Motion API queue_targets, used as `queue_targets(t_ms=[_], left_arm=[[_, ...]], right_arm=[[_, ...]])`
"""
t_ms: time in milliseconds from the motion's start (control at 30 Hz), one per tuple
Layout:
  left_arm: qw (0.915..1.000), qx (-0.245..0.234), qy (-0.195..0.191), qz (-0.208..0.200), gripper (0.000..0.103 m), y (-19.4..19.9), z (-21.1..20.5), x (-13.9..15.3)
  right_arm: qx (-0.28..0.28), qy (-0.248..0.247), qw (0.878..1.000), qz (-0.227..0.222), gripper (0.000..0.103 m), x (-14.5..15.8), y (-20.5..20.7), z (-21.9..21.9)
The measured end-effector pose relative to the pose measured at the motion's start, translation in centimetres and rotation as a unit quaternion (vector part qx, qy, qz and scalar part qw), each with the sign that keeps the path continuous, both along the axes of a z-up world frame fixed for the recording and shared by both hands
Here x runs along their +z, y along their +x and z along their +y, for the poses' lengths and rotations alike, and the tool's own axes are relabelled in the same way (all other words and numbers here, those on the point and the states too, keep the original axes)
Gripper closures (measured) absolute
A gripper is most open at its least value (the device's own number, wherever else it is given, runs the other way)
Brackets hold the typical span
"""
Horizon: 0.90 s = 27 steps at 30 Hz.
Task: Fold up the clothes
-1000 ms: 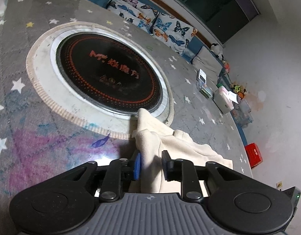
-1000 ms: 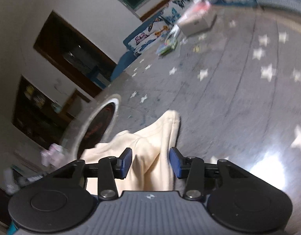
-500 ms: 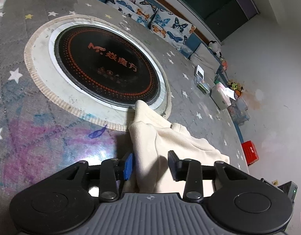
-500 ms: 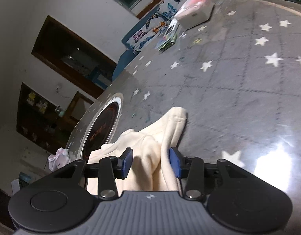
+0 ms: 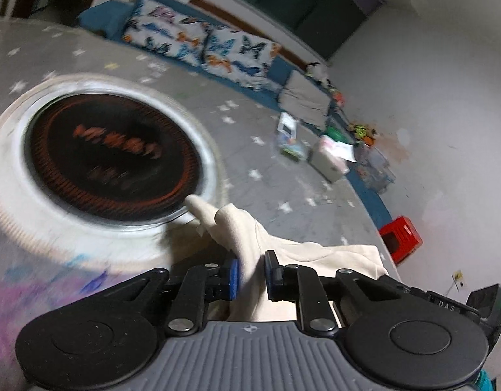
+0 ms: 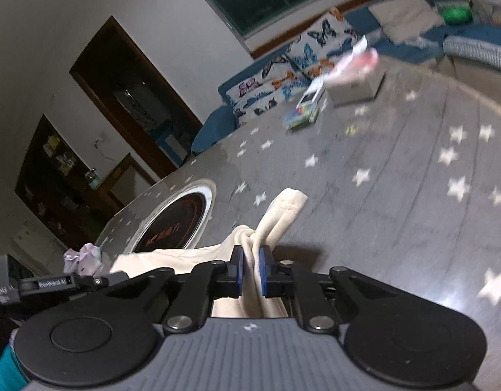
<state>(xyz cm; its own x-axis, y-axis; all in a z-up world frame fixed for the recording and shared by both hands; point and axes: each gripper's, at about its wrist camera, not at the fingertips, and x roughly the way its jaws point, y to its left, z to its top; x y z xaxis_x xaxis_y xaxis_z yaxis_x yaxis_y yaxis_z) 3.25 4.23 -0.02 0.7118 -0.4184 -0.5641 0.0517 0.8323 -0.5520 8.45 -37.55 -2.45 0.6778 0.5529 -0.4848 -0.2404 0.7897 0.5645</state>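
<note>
Gripping the cream garment on the star-print table near the hob, the left gripper has cloth between narrowed pads, while the right gripper is clamped tight on an opposite bunched edge. Both ends seem pinched for a lift; next likely comes raising together and laying one half over. Its long axis runs gripper to gripper, a cuff-like end pointing away.

The left gripper and right gripper both pointed toward twelve o'clock, jaws pinched narrow on cream fabric, the right tighter.
</note>
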Motion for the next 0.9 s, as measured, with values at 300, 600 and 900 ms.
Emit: queue_targets(t_ms=[300, 600, 900], left_arm=[[0.9988, -0.039, 0.024, -0.017, 0.086, 4.5, -5.1, 1.3], [0.9962, -0.069, 0.043, -0.03, 0.086, 8.4, -10.3, 2.1], [0.9939, -0.087, 0.057, -0.036, 0.086, 10.8, -14.3, 2.4]], right_arm=[[-0.037, -0.039, 0.998, -0.035, 0.094, 2.2, 0.8, -2.9], [-0.076, -0.072, 0.993, -0.061, 0.094, 4.4, 2.4, -6.0], [-0.103, -0.103, 0.987, -0.067, 0.094, 5.6, 4.1, -8.5]])
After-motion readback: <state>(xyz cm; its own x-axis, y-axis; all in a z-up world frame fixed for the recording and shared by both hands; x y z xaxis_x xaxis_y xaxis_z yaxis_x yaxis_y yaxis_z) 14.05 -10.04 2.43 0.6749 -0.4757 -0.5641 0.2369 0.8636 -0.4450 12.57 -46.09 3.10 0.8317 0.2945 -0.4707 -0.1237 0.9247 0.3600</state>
